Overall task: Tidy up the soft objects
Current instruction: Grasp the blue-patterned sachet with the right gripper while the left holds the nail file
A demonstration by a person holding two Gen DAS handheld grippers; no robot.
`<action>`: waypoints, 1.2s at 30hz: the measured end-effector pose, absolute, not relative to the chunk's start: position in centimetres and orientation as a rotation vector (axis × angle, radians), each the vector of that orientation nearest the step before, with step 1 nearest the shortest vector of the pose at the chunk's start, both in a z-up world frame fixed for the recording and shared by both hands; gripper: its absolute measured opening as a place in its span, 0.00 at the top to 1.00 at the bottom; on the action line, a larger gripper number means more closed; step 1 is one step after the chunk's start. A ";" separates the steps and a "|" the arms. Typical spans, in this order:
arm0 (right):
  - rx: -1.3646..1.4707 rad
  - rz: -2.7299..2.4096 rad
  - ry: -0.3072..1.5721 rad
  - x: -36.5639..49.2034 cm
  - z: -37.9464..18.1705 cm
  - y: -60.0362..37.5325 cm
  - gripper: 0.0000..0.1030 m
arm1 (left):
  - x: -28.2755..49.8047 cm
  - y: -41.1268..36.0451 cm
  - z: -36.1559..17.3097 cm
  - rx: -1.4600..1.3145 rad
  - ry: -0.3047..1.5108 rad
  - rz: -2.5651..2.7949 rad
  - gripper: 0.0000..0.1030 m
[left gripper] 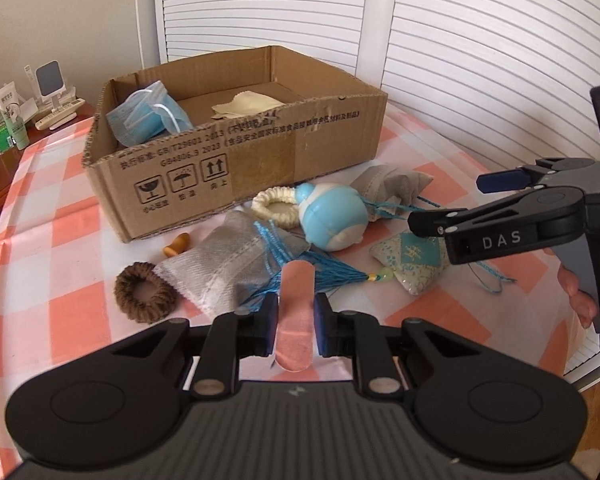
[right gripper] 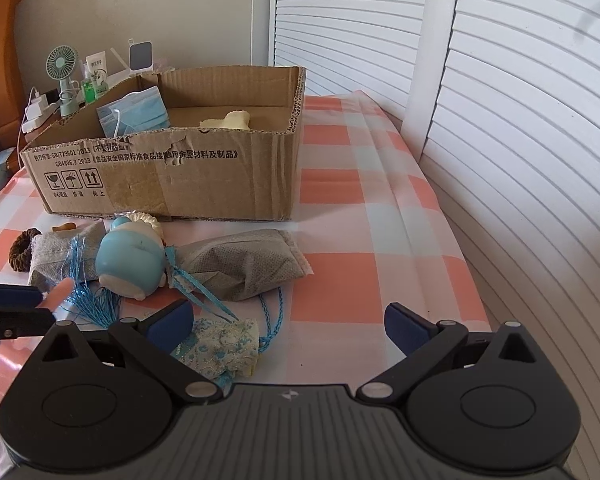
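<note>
The tabletop (left gripper: 60, 208) is covered with an orange-and-white checked cloth, and on it an open cardboard box (left gripper: 236, 160) is seen with blue face masks (left gripper: 148, 118) and a pale cloth (left gripper: 246, 105) inside. In front of the box, 2 grey sachets (left gripper: 228, 264) (right gripper: 246, 268), a blue doll (left gripper: 334, 218), a patterned pouch (left gripper: 410, 266) and a brown hair tie (left gripper: 144, 292) are scattered close together. A pink adhesive bandage (left gripper: 296, 312) is pinched between the left tongs (left gripper: 296, 326), while the right tongs (right gripper: 290, 330) are held spread wide above the patterned pouch.
</note>
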State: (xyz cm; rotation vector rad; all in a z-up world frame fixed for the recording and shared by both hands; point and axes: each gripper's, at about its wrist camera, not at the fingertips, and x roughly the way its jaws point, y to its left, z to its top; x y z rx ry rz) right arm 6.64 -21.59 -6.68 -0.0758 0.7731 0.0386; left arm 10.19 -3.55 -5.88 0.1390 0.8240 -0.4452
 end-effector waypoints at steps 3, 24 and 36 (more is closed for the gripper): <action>-0.061 0.036 0.776 7.0 -6.7 -21.3 0.00 | 9.7 -2.8 -5.4 0.145 0.826 -0.430 0.83; -0.168 0.017 0.845 4.1 -6.5 -21.5 0.00 | 7.8 2.9 -6.6 0.113 0.867 -0.351 0.83; -0.123 0.050 0.839 2.9 -7.0 -20.5 0.11 | 7.6 2.9 -6.9 0.106 0.849 -0.339 0.78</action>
